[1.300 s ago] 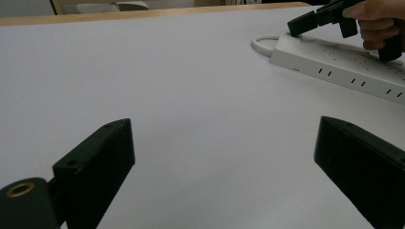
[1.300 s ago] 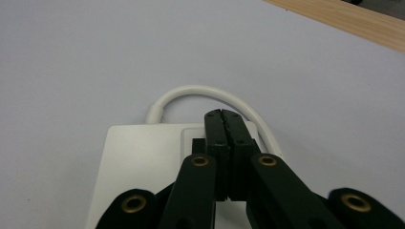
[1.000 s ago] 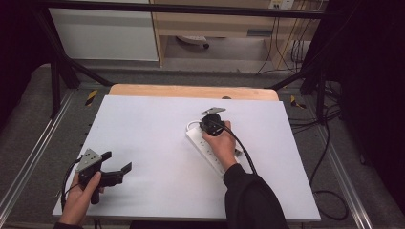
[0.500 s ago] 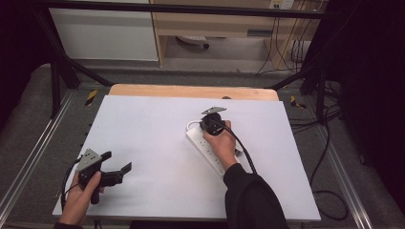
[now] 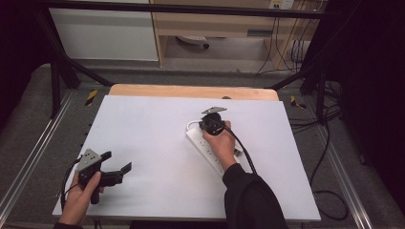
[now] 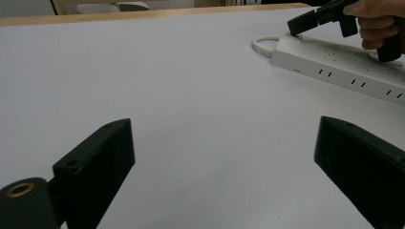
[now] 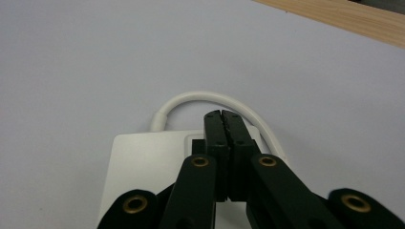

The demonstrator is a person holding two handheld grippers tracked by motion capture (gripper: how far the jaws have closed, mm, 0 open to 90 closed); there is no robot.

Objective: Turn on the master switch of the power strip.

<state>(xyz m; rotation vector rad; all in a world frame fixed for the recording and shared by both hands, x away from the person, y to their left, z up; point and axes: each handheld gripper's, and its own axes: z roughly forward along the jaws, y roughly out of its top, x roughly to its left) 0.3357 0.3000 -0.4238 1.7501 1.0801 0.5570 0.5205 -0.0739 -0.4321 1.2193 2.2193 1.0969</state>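
A white power strip lies slantwise at the middle of the white table. Its cord curls out of the far end in a short loop. My right gripper hovers over that end of the strip, jaws pressed together with nothing between them. From the left gripper view the strip and the right gripper sit at the upper right. My left gripper is held near the front left of the table, far from the strip, and stands wide open over bare tabletop.
A wooden strip runs along the table's far edge. Metal frame rails flank the table. Cables lie on the floor to the right. A white cabinet and shelf stand beyond the table.
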